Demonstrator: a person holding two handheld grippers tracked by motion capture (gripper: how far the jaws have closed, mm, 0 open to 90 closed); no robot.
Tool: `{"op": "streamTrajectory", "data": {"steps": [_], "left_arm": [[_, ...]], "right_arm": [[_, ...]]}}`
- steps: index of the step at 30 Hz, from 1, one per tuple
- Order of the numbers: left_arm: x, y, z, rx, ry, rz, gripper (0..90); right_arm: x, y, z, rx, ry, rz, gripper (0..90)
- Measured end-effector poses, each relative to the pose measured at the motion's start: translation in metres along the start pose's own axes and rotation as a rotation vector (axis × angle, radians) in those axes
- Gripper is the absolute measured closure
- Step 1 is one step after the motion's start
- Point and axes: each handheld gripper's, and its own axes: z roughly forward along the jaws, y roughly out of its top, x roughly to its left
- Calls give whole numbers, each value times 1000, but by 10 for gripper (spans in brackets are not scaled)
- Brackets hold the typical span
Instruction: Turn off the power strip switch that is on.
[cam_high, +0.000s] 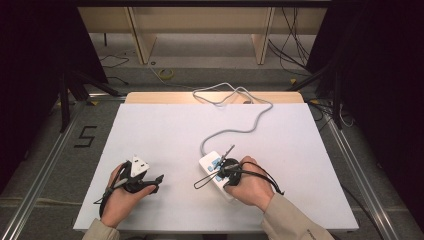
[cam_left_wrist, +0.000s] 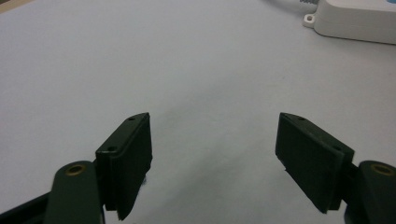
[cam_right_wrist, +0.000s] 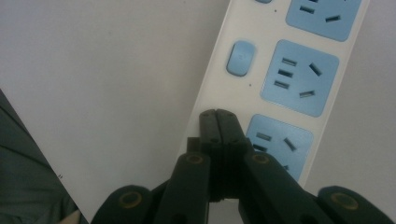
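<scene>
My left gripper (cam_left_wrist: 215, 158) rests low on the white surface (cam_high: 165, 130) at about 8 o'clock, jaws apart with nothing between them. At 5 o'clock I hold the right gripper (cam_right_wrist: 217, 114) over the power strip (cam_right_wrist: 280, 70), jaws pressed together and empty, tips above the strip's white edge beside a blue socket (cam_right_wrist: 299, 77).

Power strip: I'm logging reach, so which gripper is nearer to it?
Right. The right gripper hangs shut directly over the power strip; the left gripper rests open on the table, off to its left.
</scene>
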Motion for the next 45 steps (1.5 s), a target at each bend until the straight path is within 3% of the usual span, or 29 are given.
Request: {"op": "streamTrajectory", "data": {"steps": [12,29,45], "left_arm": [[0,-1,0,2,1,-4,271],[-1,0,1,3,-5,-5,271],[-1,0,0,1,-7,-16,272]], "right_arm": [[-6,-10,-11,-88,-31,18,900],[-32,-36,-25,-173,-49,91,900],[-52,-61,-28,-226,-101,149,786]]}}
